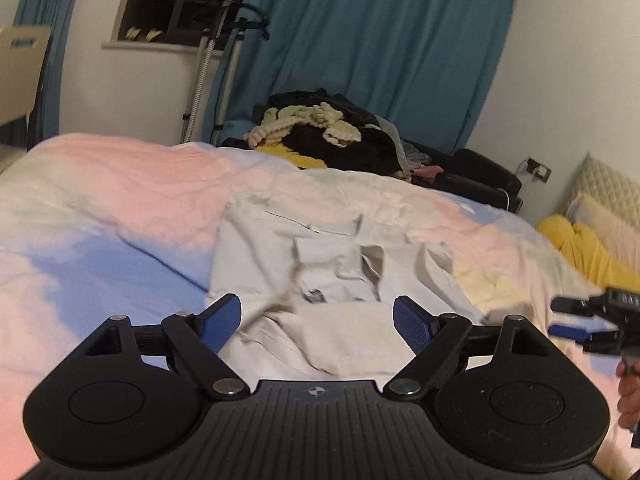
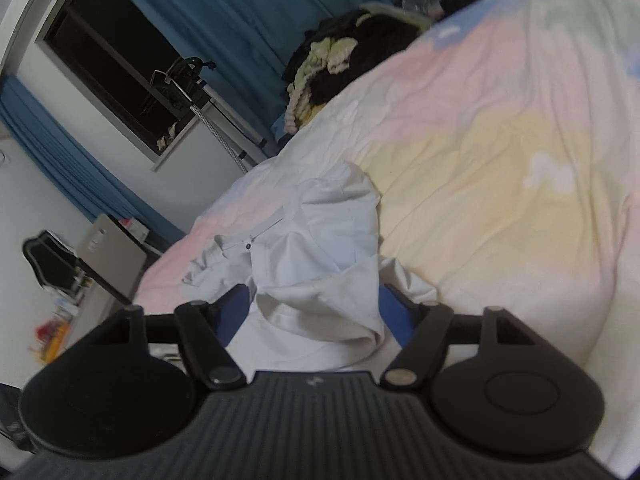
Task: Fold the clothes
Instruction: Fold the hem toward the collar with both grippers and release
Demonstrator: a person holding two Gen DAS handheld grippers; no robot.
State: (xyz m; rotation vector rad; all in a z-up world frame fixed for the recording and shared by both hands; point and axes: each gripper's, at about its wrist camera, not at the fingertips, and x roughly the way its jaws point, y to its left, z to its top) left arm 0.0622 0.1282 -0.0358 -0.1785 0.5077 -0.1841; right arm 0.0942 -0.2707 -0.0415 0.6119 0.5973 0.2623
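A pale grey-white garment (image 1: 328,264) lies crumpled on the pastel bedspread (image 1: 120,208), its folds bunched near the middle. My left gripper (image 1: 317,326) hovers open just above the garment's near edge, blue pads wide apart and holding nothing. At the right edge of the left wrist view my right gripper (image 1: 570,318) points left, its fingers apart. In the right wrist view the right gripper (image 2: 315,310) is open, and a raised fold of the garment (image 2: 320,240) sits between its blue pads (image 2: 394,314). Motion blur hides whether the pads touch the cloth.
A pile of dark clothes with a pale green knitted piece (image 1: 320,124) sits at the bed's far edge, before teal curtains (image 1: 360,40). Yellow fabric (image 1: 584,248) and a quilted pillow (image 1: 604,188) lie at the right. A person's hand (image 1: 628,392) shows at the right edge.
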